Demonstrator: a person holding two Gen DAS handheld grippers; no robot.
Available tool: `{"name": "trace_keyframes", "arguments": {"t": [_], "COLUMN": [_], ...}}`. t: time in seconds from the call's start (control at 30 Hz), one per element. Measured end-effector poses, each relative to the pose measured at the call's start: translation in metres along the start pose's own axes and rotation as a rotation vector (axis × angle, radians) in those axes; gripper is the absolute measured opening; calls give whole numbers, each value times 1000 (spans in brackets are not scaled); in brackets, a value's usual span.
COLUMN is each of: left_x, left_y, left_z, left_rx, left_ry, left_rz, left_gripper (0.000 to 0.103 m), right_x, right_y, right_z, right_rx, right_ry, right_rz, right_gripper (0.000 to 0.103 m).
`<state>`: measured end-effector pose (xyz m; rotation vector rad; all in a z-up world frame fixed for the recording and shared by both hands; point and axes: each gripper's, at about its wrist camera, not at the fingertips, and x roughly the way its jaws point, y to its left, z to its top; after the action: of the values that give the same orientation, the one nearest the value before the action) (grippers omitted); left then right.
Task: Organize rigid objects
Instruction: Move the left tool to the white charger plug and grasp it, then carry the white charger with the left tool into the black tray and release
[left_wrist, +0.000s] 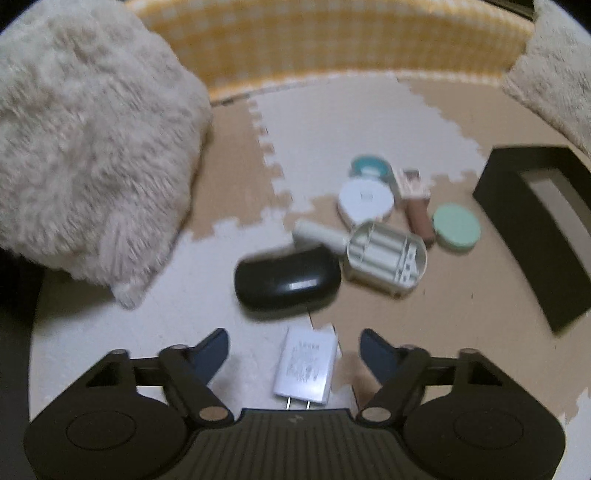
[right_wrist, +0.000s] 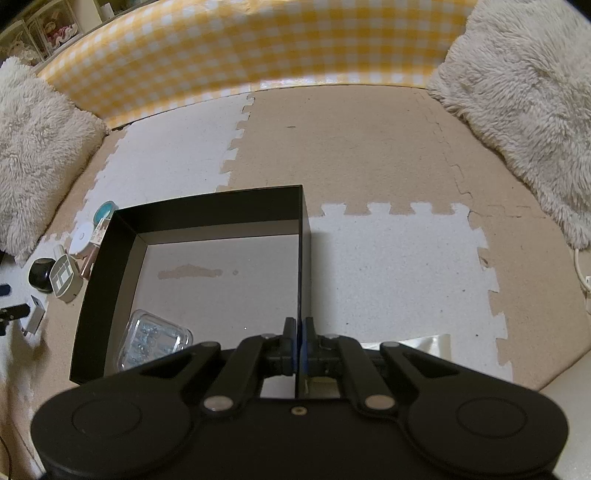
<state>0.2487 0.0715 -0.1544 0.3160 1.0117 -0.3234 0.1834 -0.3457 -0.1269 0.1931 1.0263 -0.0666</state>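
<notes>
- White charger (left_wrist: 306, 365) lies flat on the foam floor mat (left_wrist: 207, 280), directly between the two blue fingers of our left tool (left_wrist: 294, 350), prongs toward the camera.
- Its long axis runs along our pointing line, so we judge the narrow width is what the fingers would close across.
- Our left tool stands partly open, pads clear of it.
- Our right tool (right_wrist: 300, 332) is fully closed, empty, over the black box (right_wrist: 303, 206) far right.

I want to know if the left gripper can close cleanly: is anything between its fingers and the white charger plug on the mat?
Nothing visible is. The white charger plug lies flat on the mat between the open fingers of the left gripper, with bare mat on both sides. The black oval case sits beyond it, apart.
</notes>
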Motion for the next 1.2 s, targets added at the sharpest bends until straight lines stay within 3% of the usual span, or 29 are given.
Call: {"name": "trace_keyframes", "arguments": {"t": [0.13,0.3,0.5,0.8,1.0,1.2], "left_x": [13,19,14,-6,-34,-58], "left_y": [-4,-7,-6,-19,-52,-92], "left_z": [-3,-2,-1,15,27,38], "left_rx": [41,45,-34,-195,-255,-313], "left_ry": [63,86,76,-14,-105,-159], "left_rz": [-14,-12,-22,-81,-161,-287], "left_gripper": [56,39,39,38,38,38], "right_x": [0,0,0,0,0,1], "right_y": [0,0,0,0,0,-1], "right_z": [0,0,0,0,0,1], "right_rx": [1,2,1,2,5,7], "right_ry": [0,0,0,0,1,3], "right_rz": [0,1,0,1,4,6], "right_gripper": [3,3,3,3,3,3]}}
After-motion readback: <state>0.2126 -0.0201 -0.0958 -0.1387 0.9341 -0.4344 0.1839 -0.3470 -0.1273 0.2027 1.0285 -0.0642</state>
